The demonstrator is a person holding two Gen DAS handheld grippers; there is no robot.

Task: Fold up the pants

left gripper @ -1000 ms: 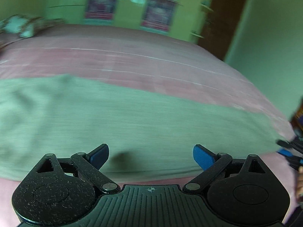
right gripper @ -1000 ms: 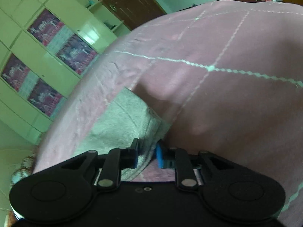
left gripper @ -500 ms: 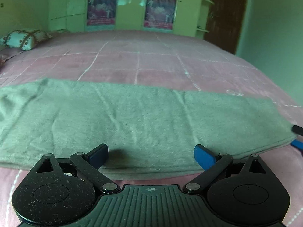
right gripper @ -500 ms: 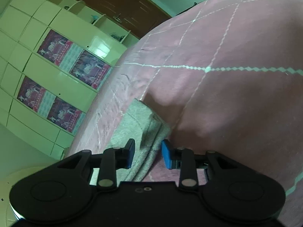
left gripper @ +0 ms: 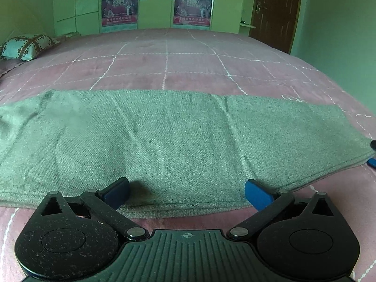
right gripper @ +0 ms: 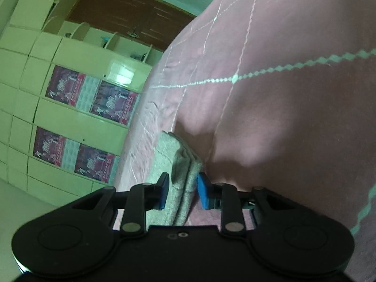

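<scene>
The grey-green pants [left gripper: 183,141] lie flat as one long band across the pink bed, legs stacked. My left gripper [left gripper: 186,191] is wide open and empty, its blue pads over the near long edge of the pants. My right gripper [right gripper: 181,193] straddles the right end of the pants [right gripper: 175,164], jaws partly open with the layered cloth between the pads, not clamped. Its blue fingertips [left gripper: 372,162] peek in at the left wrist view's right edge.
The pink quilted bedspread [left gripper: 164,65] stretches far beyond the pants. A patterned pillow [left gripper: 25,45] lies at the far left. Green wardrobes with posters [left gripper: 119,4] and a brown door [left gripper: 275,11] stand behind the bed.
My right gripper has opened from a clamp on the pants' end; the cloth now lies loose between its pads. The left gripper swung to face squarely across the bed and steadied.
</scene>
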